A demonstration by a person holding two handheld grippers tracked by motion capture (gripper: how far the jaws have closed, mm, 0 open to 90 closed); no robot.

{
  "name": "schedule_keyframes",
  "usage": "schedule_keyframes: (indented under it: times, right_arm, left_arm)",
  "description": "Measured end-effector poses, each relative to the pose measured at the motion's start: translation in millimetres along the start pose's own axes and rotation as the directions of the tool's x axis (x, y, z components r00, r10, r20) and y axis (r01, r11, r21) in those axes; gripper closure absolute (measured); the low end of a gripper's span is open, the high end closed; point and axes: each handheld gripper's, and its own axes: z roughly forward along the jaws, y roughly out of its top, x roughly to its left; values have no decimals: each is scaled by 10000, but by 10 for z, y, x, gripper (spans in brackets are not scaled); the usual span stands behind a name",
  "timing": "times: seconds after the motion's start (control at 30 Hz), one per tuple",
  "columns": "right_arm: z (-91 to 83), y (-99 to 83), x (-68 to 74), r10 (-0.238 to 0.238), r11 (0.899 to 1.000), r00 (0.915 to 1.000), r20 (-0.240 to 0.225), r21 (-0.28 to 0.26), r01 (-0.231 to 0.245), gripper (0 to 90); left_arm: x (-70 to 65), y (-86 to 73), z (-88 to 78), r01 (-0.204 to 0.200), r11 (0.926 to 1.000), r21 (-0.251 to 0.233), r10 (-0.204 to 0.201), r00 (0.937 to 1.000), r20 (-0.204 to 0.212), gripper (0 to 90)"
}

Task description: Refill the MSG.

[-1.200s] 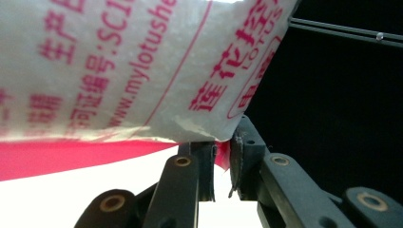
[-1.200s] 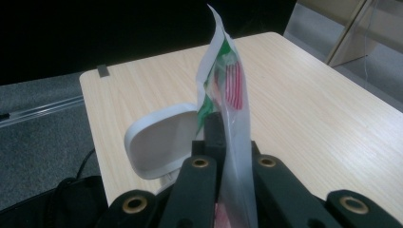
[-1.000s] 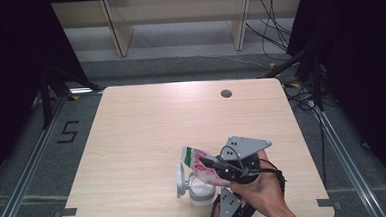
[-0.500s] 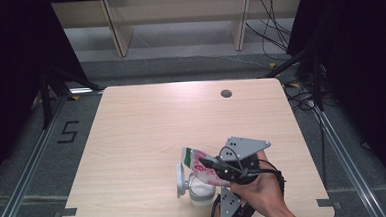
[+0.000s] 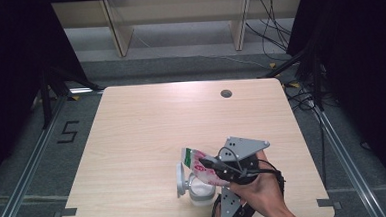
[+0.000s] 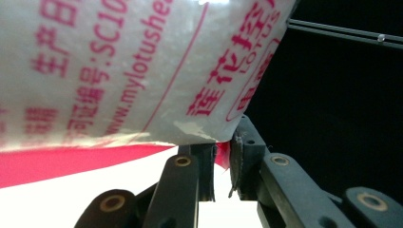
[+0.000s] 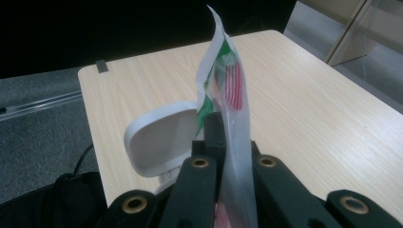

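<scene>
Two tongs share one plastic pouch [image 5: 200, 164] near the front edge of the surface [image 5: 147, 136], tilted over a white container [image 5: 201, 190] whose hinged lid [image 5: 180, 179] stands open beside it. The right tongs [image 7: 222, 124] are pressed together on the pouch's flat edge, the film running up between the black jaws, as the right gripper view shows; in the high view the right tongs [image 5: 209, 163] sit under a grey plate with a hand [image 5: 257, 187] behind them. The left tongs [image 6: 222, 154], seen in the left gripper view, pinch a lower corner of the pouch [image 6: 142, 71], whose red print looms above them. From the pouch's slant over the container's mouth, the step in hand looks like pouring the white contents into the container, though no stream can be made out. The next move probably calls for raising the pinched lower corner while holding the mouth of the pouch steady above the opening, so nothing spills onto the surface.
</scene>
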Motion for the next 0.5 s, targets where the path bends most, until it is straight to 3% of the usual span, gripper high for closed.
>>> schedule_keyframes:
  times: [0.17, 0.2, 0.23, 0.5]
  right_arm:
    - [8, 2, 7, 60, 10000, 10000, -53, -5, -60, 900]
    - [4, 8, 7, 49, 9999, 9998, -167, 99, -47, 900]
    - [7, 11, 10, 15, 9999, 9998, -179, 132, -13, 900]
    - [7, 17, 15, 0, 9999, 9998, -191, 172, 3, 900]
  left_arm:
    - [-5, 1, 4, 6, 10000, -61, -6, 10000, 92, 807]
    - [1, 3, 0, -141, 9999, 28, 140, 9999, 56, 807]
    - [-15, 2, 5, 16, 9999, -115, -15, 10000, 51, 807]
    - [-18, 7, 4, -17, 10000, -95, 17, 10000, -23, 807]
